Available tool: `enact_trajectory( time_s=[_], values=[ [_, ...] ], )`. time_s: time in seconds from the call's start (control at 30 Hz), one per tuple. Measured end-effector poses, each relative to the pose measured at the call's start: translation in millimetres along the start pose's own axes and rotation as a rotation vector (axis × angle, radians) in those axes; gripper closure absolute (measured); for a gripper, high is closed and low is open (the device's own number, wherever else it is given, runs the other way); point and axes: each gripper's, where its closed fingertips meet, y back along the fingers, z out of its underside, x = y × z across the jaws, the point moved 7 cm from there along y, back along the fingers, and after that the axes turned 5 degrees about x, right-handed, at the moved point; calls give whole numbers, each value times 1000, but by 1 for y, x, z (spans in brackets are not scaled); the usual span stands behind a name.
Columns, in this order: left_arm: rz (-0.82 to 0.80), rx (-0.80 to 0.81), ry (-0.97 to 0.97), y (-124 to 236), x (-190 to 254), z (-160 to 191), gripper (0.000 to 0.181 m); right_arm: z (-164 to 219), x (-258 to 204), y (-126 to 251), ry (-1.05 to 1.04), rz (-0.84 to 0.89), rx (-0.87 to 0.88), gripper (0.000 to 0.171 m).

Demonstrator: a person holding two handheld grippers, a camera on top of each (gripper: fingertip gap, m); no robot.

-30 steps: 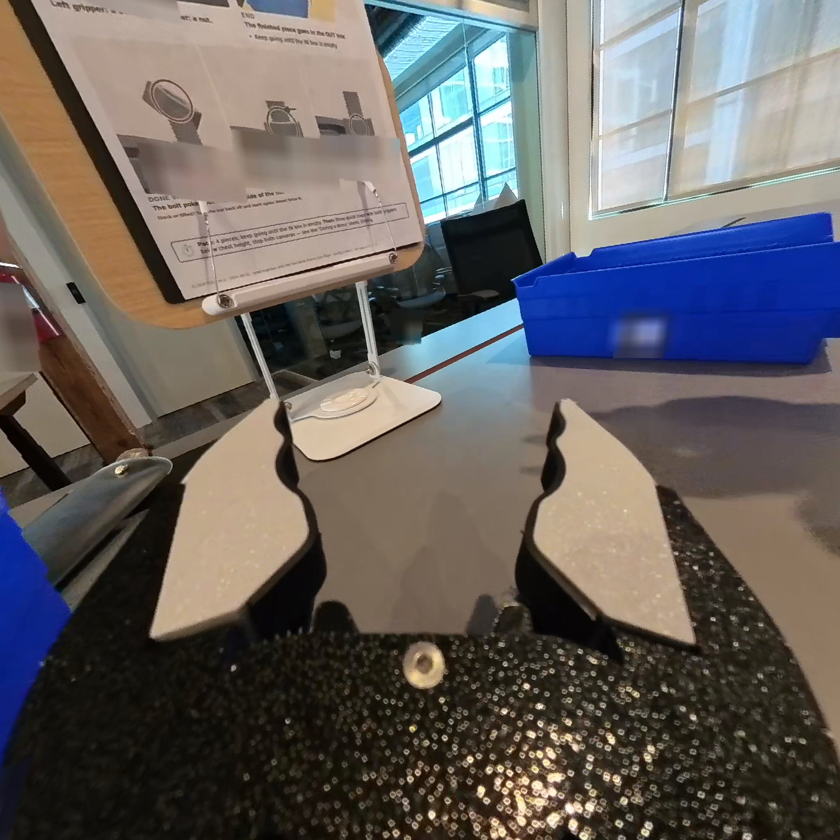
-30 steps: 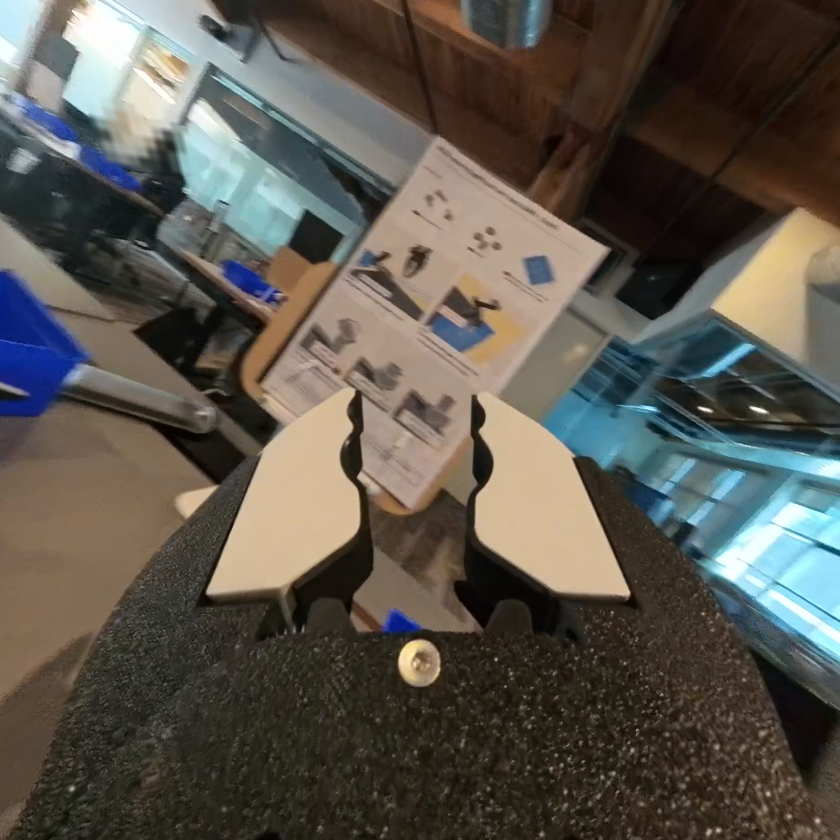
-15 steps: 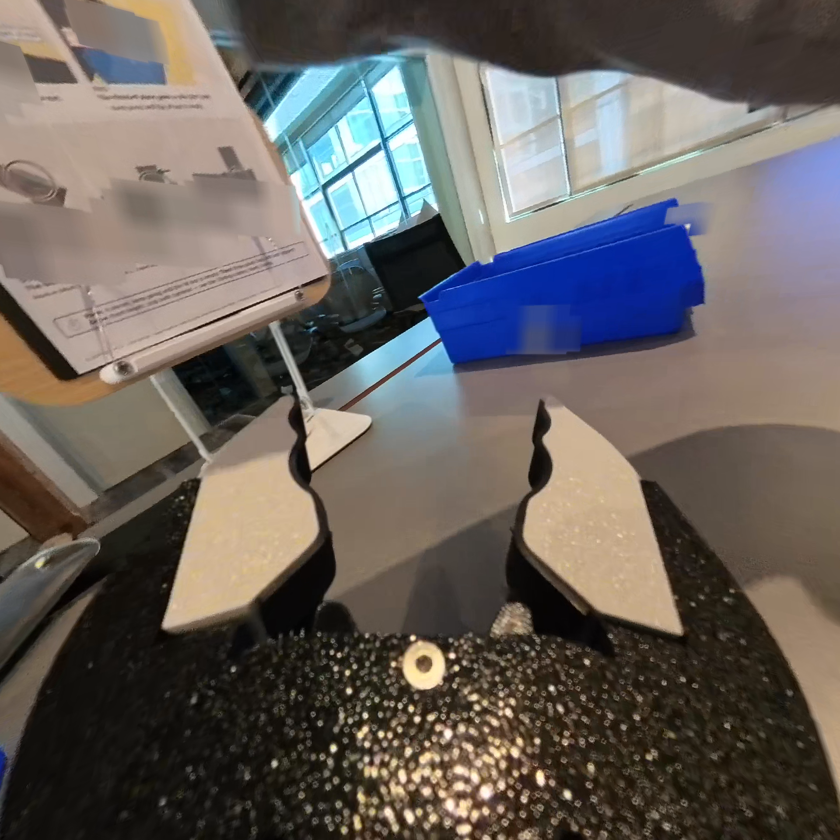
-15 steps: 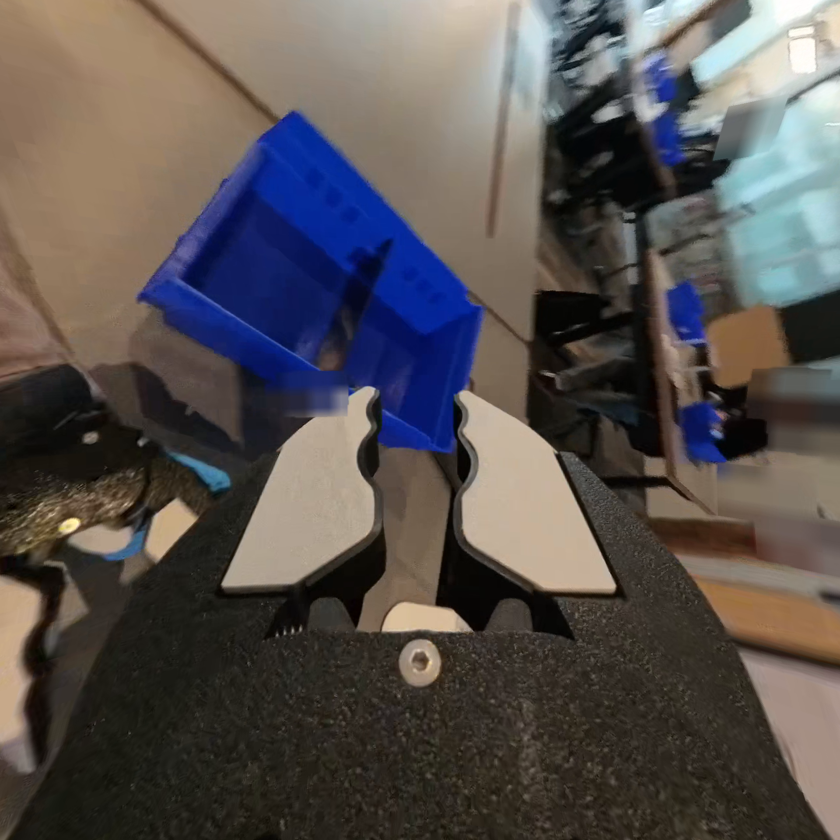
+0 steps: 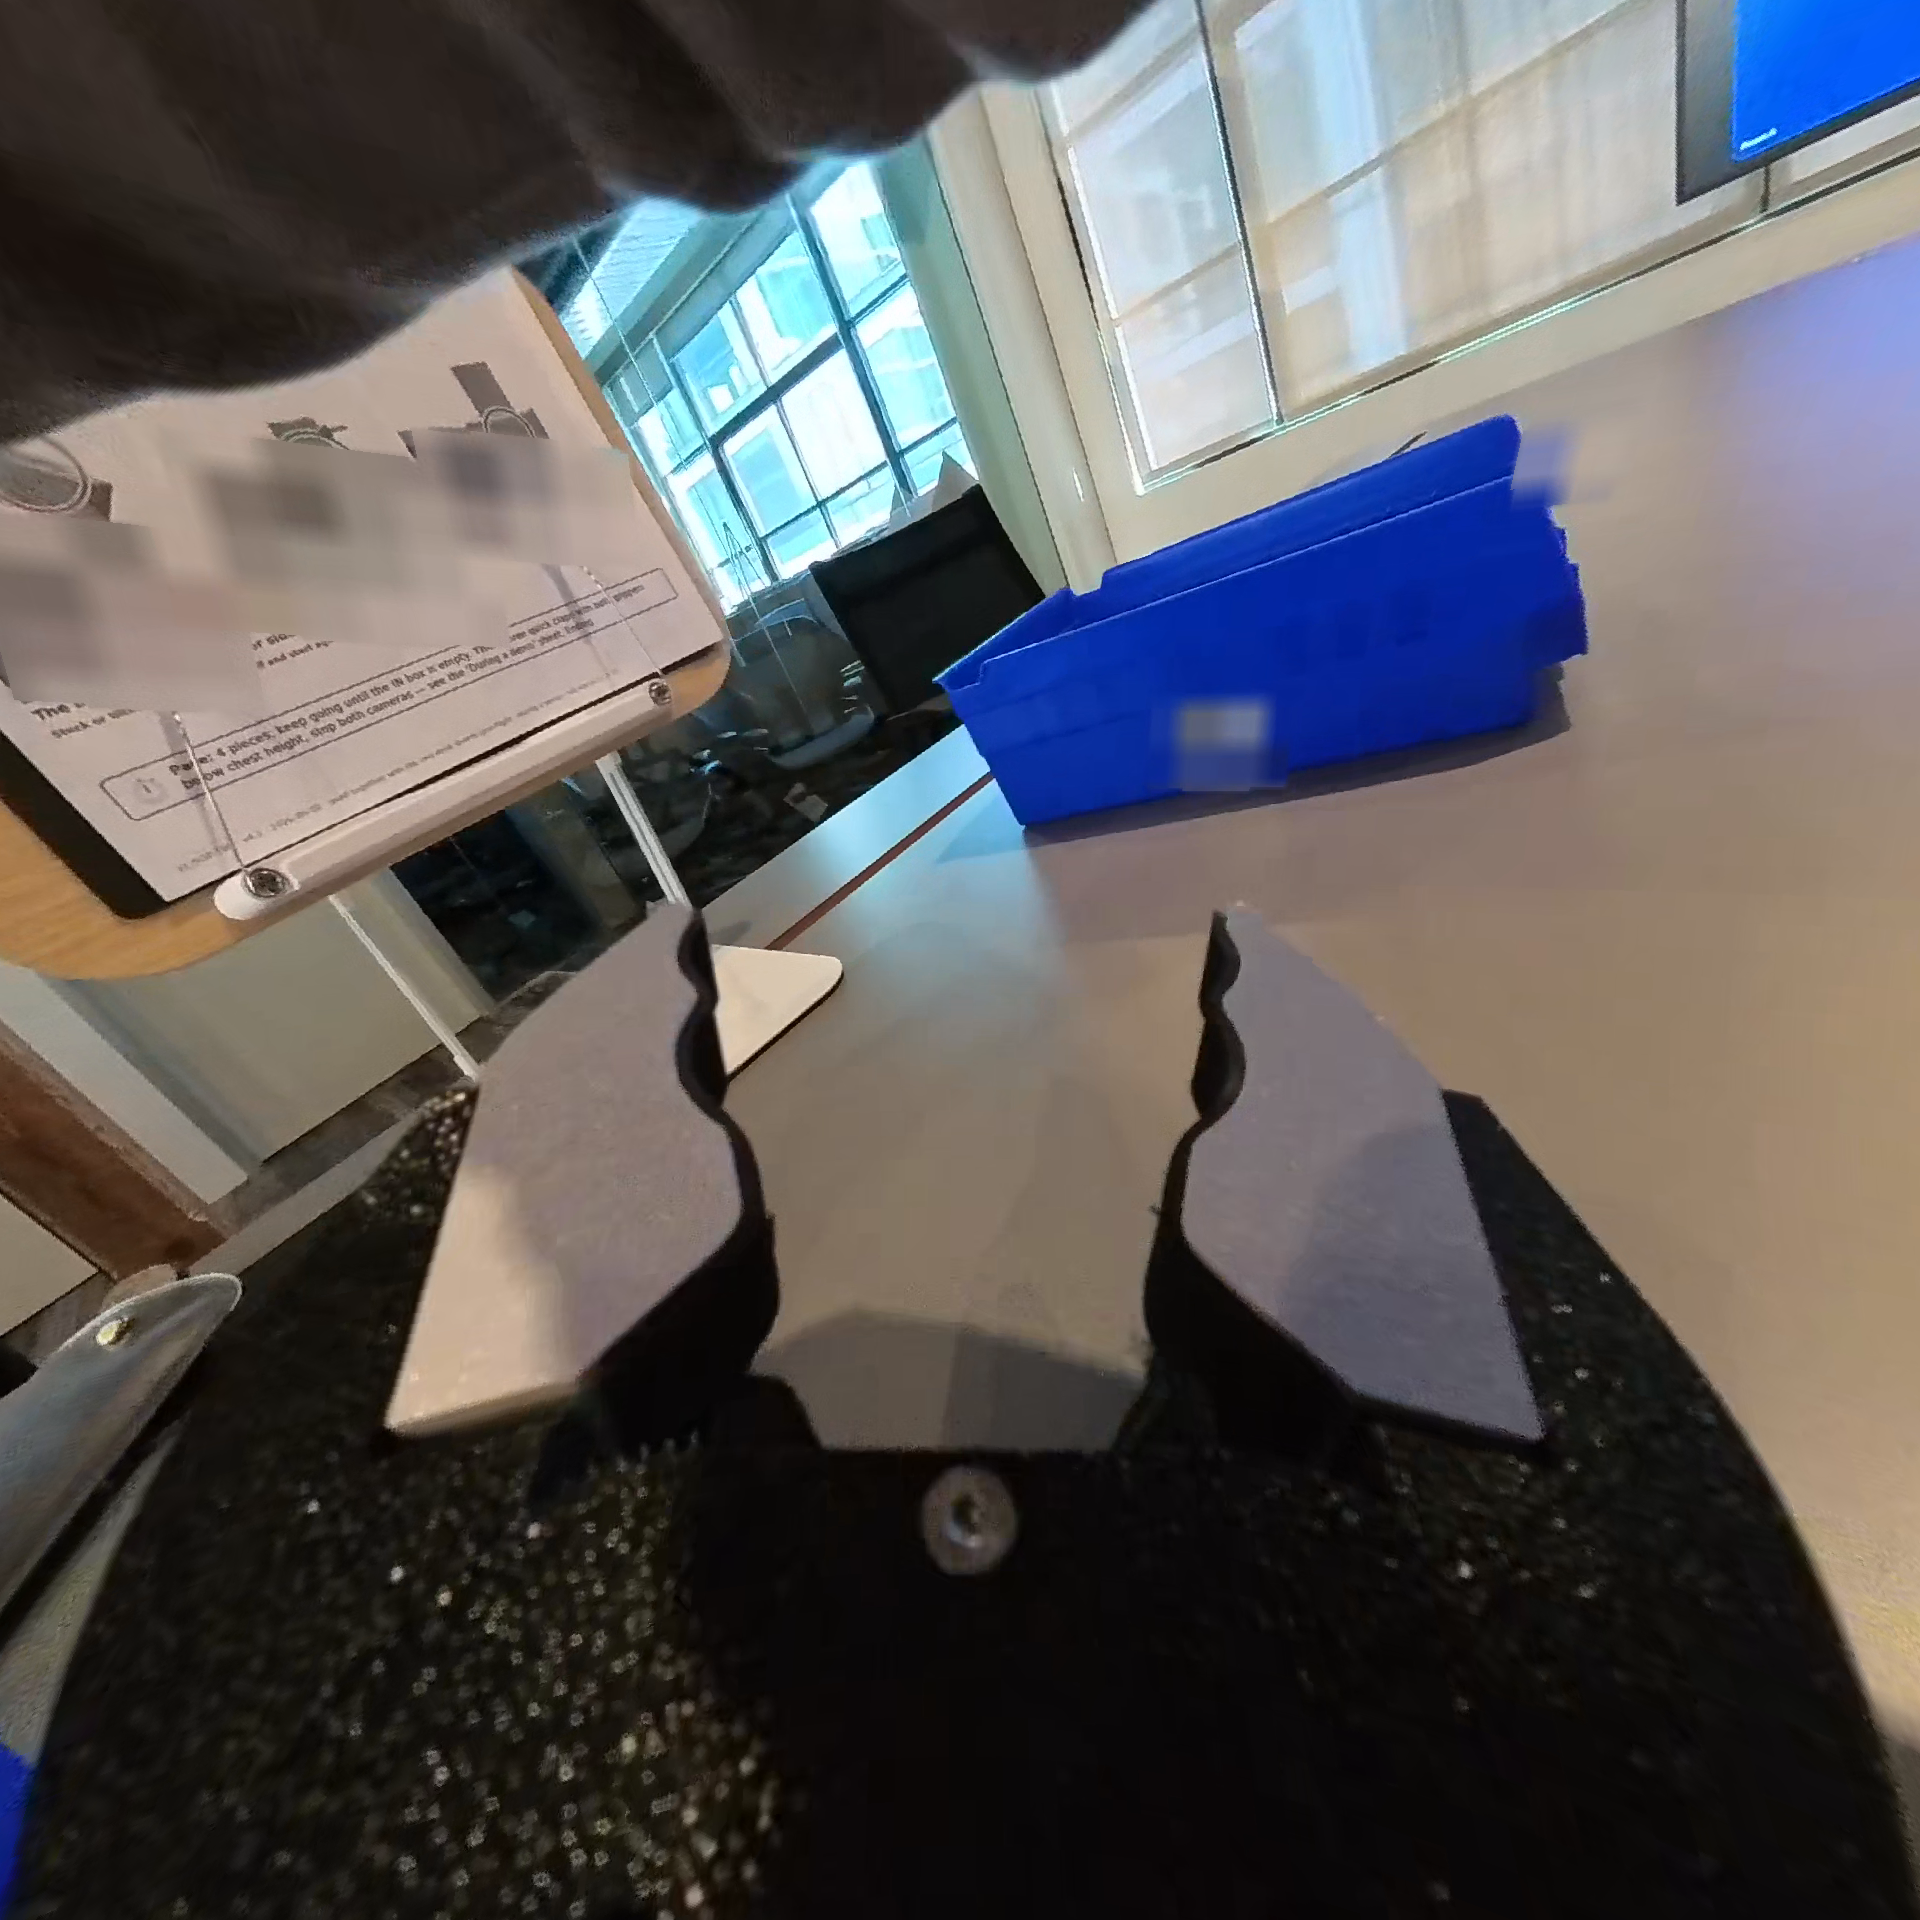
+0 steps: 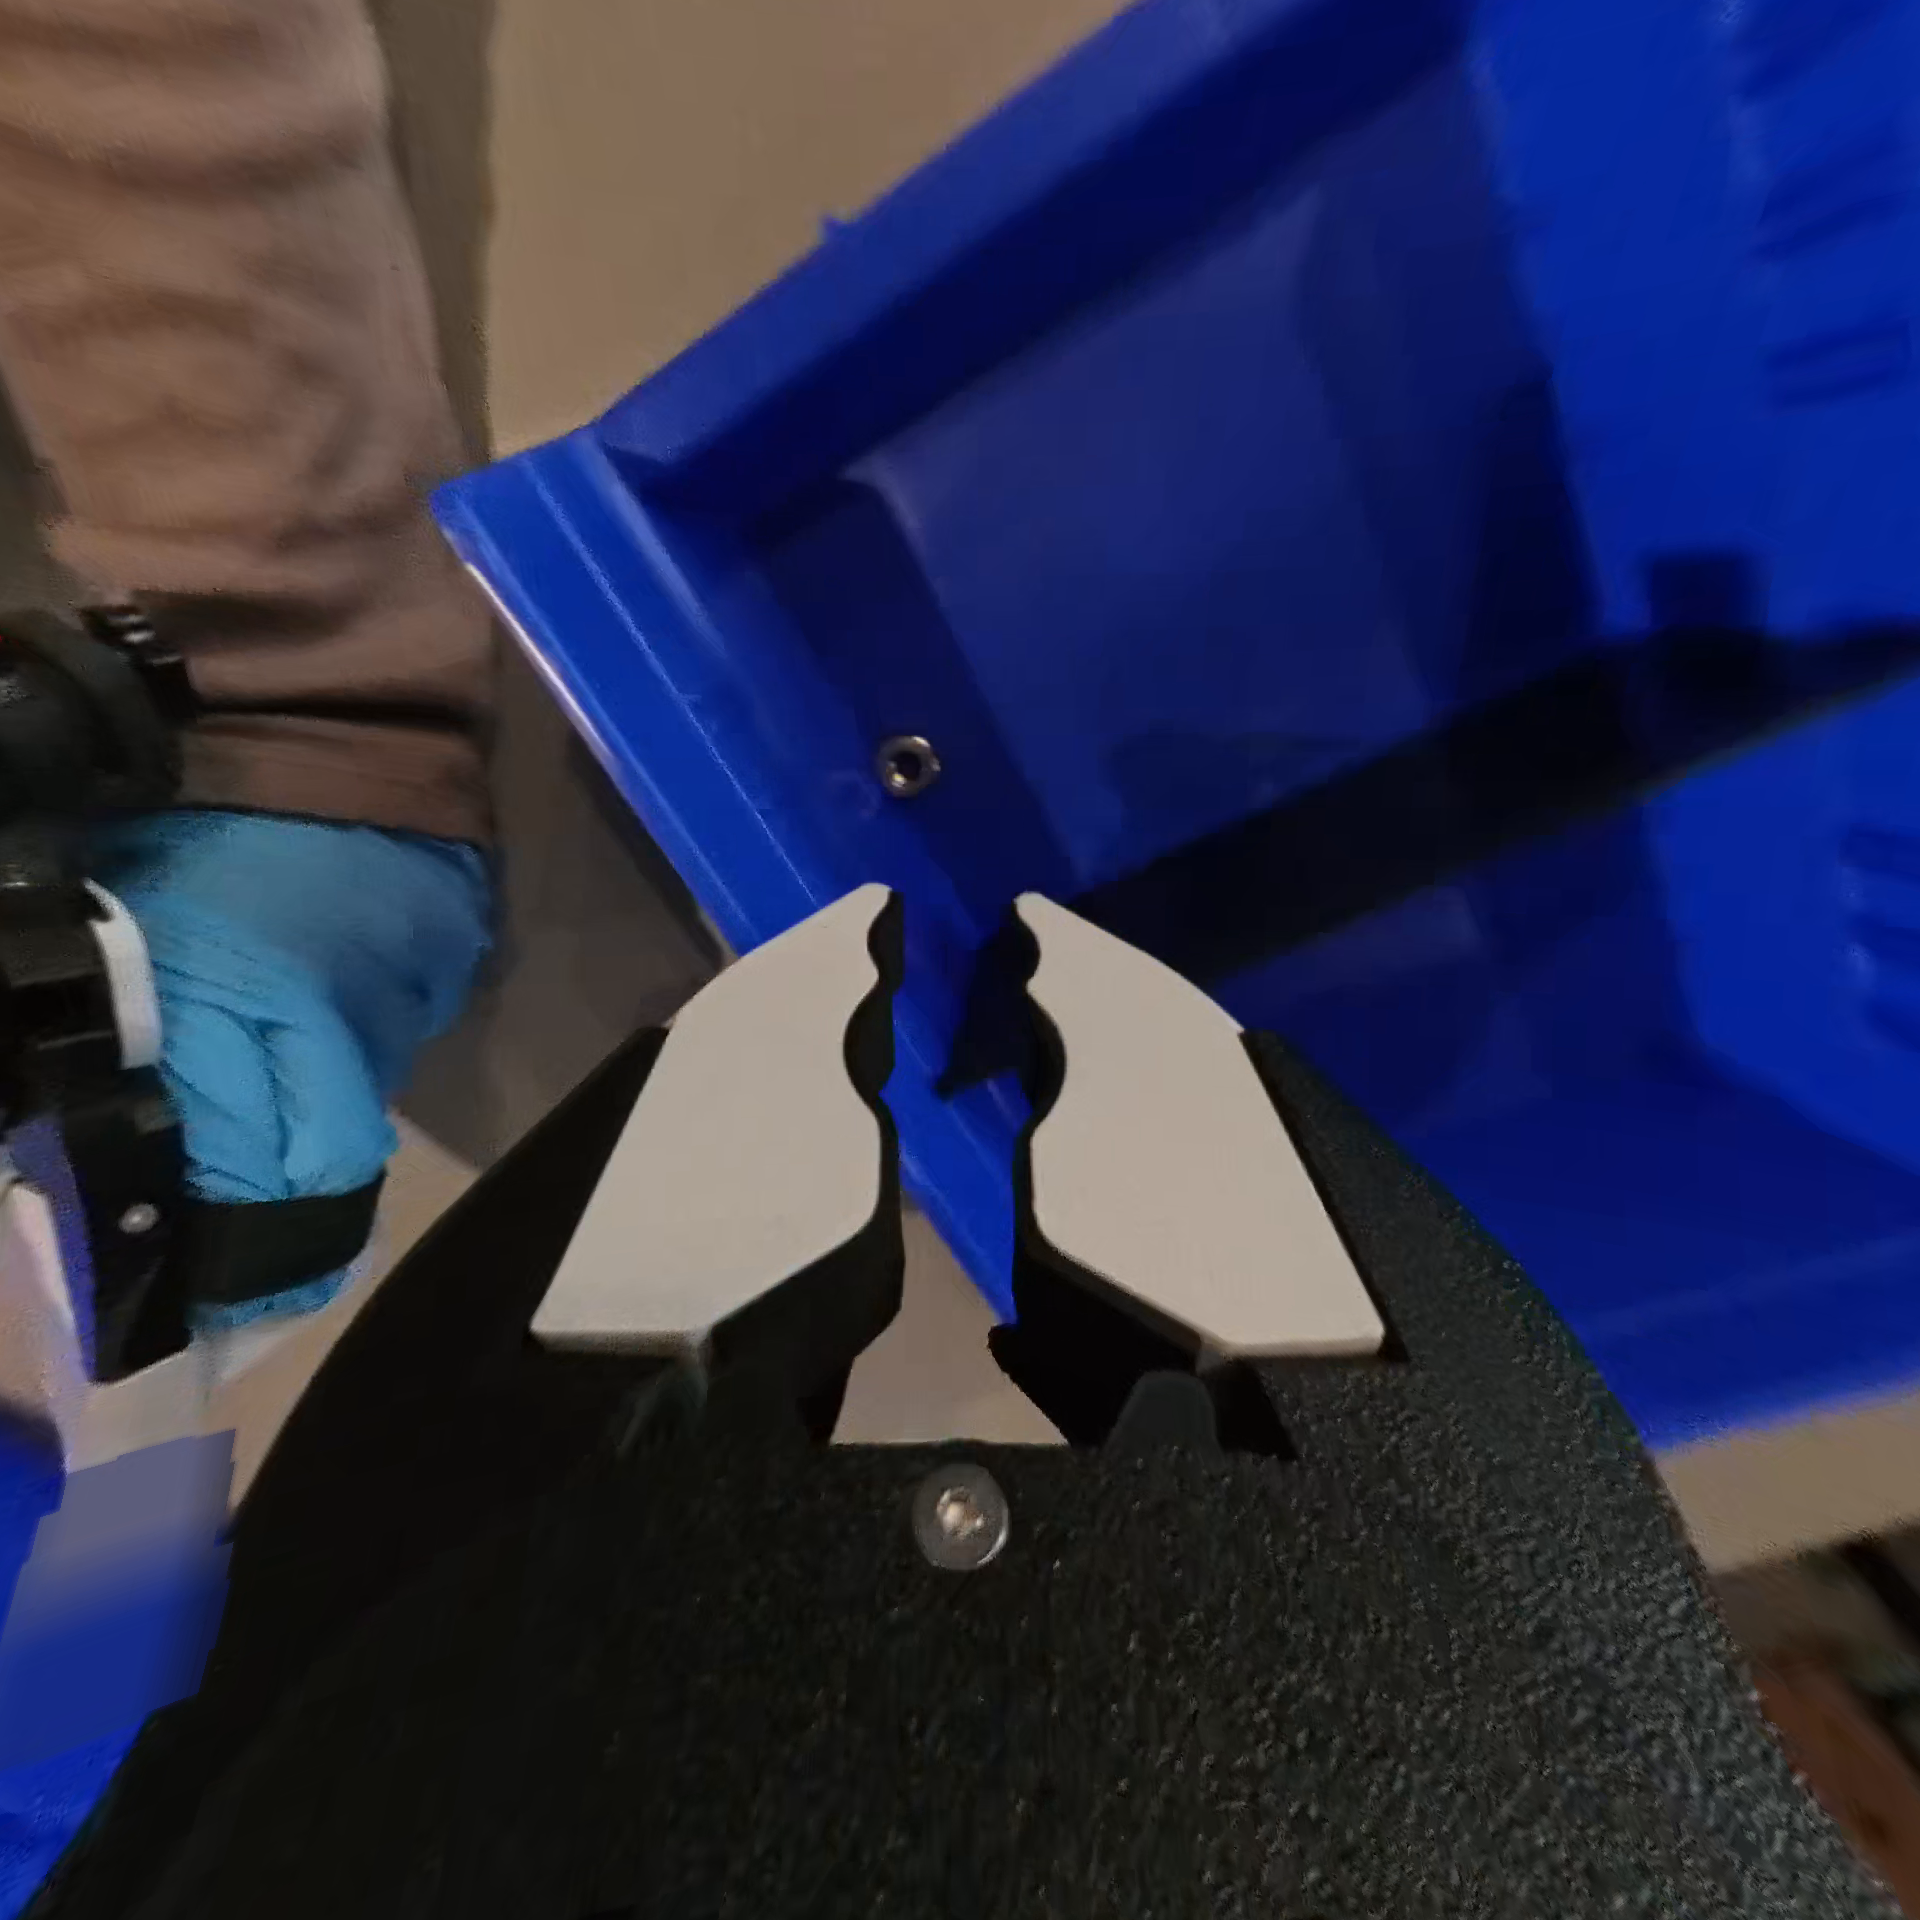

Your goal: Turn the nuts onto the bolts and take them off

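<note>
Over the blue bin, right tongs now narrowed, empty.

Our left wrist view sits low, facing forward across the grey tabletop toward a distant blue plastic bin, our right wrist view angles steeply down, close over another blue plastic bin's rim, we share only tabletop.

Small silver nut, hole facing up, lying inside the blue bin near its rim
</note>
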Motion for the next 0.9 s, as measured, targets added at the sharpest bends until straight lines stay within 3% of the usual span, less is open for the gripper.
enact_trajectory(
  time_s=[0.2, 0.57, 0.7, 0.8, 0.9],
  values=[
    [-1, -3, 27, 0, -3, 1, 93, -19, 10, -50, 113, -236, -209, 152],
    [21, -17, 0, 0, 1, 2, 94, -14, 9, -91, 268, -329, -429, 153],
    [22, -23, 15, 0, 0, 3, 95, -14, 7, -99, 287, -303, -421, 155],
    [22, -26, 20, 0, 0, 3, 95, -22, 14, -97, 259, -190, -372, 154],
    [19, -25, 27, 0, -1, 3, 95, -25, 20, -72, 263, -103, -286, 158]
  ],
)
